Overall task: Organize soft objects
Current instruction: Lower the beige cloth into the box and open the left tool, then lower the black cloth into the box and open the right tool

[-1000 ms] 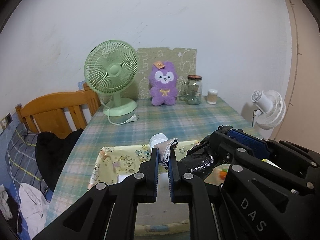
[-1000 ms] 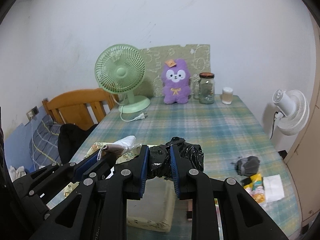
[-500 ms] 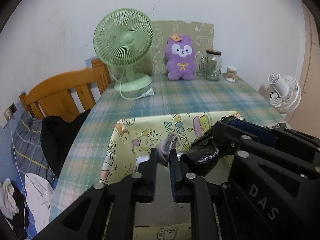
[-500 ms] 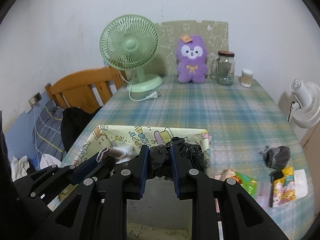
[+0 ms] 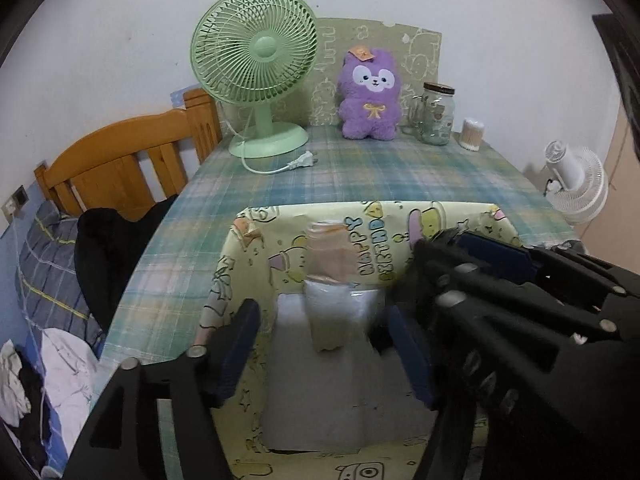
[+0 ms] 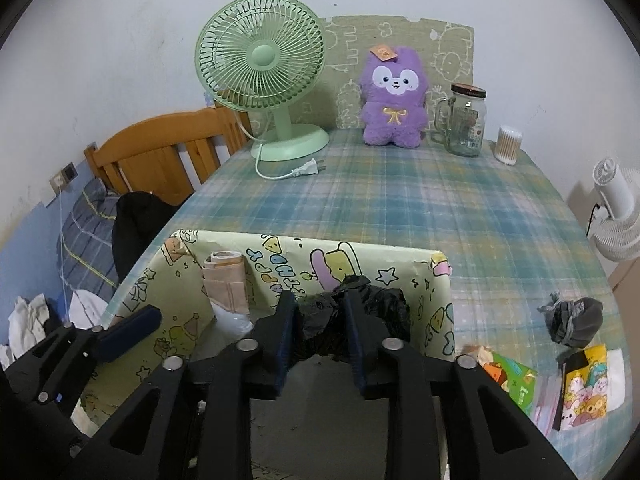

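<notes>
1. The table [image 6: 400,208], under a plaid cloth, carries a yellow cartoon-print box [image 6: 436,308] at its near edge. Both grippers are now down over the open top of that box, where 1 second ago they were held higher above it.

2. The left gripper [image 5: 320,344] has gone from pinched shut to wide open in the last half second. Its 2 blue pads stand well apart with nothing between them.

3. The white and peach roll [image 5: 336,276] it was carrying now stands free inside the box, leaning against the far wall towards the box's left corner. It looks blurred in the left wrist view, so it may not have settled yet. The right wrist view shows the same roll [image 6: 226,292] upright against that wall.

4. The right gripper [image 6: 320,336] is closed most of the way on the black plastic bag [image 6: 360,312], as it was a second ago. The bag bulges out past both pads and sits low in the box, near the right wall.

5. By my reading, 1 soft thing is delivered and the black bag is the next to be let go.

6. A grey bundle [image 6: 576,320] lies on the cloth by the table's right edge, well apart from the box, with some colourful packets [image 6: 588,392] just in front of it. I judge these are not yet sorted.
</notes>
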Tool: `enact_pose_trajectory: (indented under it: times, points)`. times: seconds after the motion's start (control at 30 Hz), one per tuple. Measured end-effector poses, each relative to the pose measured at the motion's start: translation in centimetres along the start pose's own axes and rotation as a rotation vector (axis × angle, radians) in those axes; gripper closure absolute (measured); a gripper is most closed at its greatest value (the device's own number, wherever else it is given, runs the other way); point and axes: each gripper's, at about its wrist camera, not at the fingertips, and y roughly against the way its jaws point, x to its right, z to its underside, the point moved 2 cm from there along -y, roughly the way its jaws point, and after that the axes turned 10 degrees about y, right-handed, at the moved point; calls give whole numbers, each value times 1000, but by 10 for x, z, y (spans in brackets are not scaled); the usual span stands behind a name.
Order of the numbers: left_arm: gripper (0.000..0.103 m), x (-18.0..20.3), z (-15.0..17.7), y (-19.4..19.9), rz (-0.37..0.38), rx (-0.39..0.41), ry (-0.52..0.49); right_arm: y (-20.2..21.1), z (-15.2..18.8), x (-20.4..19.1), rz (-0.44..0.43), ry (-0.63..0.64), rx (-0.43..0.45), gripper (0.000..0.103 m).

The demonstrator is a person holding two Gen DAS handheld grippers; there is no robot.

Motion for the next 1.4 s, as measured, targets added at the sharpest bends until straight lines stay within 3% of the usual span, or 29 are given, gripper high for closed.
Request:
enact_pose_trajectory:
  times: [0.07, 0.17, 0.73, 1.4]
  points:
    - [27, 1, 0, 2, 7, 2, 2, 3, 0, -3, -10, 11, 9, 30]
    - [26, 2, 1, 7, 16, 8, 9, 11, 0, -8, 9, 37, 27, 20]
    - [20, 22, 3, 46, 41, 88, -11, 65, 7, 0, 52, 44, 112, 13]
    - [12, 80, 5, 105, 72, 212, -46, 145, 21, 41, 100, -16, 230, 5]
